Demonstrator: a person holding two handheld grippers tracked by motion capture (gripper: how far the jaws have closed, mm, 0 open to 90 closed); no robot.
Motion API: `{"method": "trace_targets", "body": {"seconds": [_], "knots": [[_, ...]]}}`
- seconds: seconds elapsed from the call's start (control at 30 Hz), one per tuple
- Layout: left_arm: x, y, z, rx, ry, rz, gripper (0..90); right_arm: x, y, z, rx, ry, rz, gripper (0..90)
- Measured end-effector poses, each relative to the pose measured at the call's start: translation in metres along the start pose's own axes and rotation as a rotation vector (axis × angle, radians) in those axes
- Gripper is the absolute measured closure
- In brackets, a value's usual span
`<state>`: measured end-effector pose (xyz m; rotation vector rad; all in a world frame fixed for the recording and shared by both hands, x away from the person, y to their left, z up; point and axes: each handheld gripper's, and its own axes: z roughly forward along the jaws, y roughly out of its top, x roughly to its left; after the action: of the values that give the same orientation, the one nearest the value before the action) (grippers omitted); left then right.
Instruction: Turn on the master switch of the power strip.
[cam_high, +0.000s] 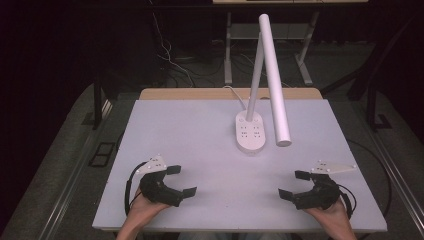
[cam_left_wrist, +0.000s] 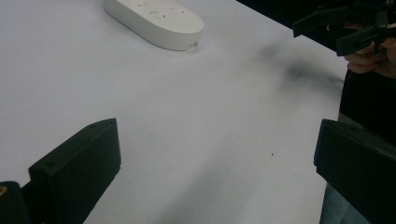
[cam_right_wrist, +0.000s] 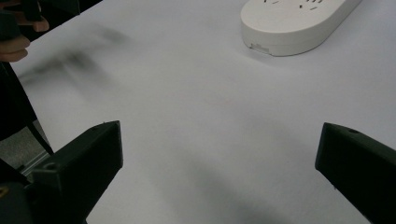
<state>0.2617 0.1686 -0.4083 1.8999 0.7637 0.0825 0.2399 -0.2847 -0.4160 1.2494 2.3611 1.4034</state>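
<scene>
A white desk lamp stands at the middle back of the white table (cam_high: 200, 125); its oval base (cam_high: 250, 131) carries small dark buttons, a slim stem rises from it, and its long tube head (cam_high: 274, 82) slopes down to the right. The same base lies at the top of the left gripper view (cam_left_wrist: 156, 21) and of the right gripper view (cam_right_wrist: 294, 21). My left gripper (cam_high: 181, 181) rests near the front left edge, open and holding nothing. My right gripper (cam_high: 295, 184) sits near the front right edge, open and holding nothing. Both point inward toward the table's centre.
The lamp's white cord (cam_high: 236, 95) runs off the back edge. Behind the table are dark floor, cables and the legs of another desk (cam_high: 228, 50). In the left gripper view the other hand's gripper (cam_left_wrist: 348, 25) shows at the top right.
</scene>
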Motion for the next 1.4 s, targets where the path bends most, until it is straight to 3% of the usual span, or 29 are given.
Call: {"method": "trace_targets", "body": {"seconds": [0.8, 1.4], "knots": [[0.011, 0.022, 0.007, 0.042, -0.019, 0.0, 0.0, 0.0, -0.001, 0.001, 0.009, -0.001, -0.003, 0.4], [0.016, 0.045, 0.017, 0.073, -0.027, 0.021, 0.0, -0.001, -0.001, 0.0, 0.011, 0.001, -0.001, 0.4]]}}
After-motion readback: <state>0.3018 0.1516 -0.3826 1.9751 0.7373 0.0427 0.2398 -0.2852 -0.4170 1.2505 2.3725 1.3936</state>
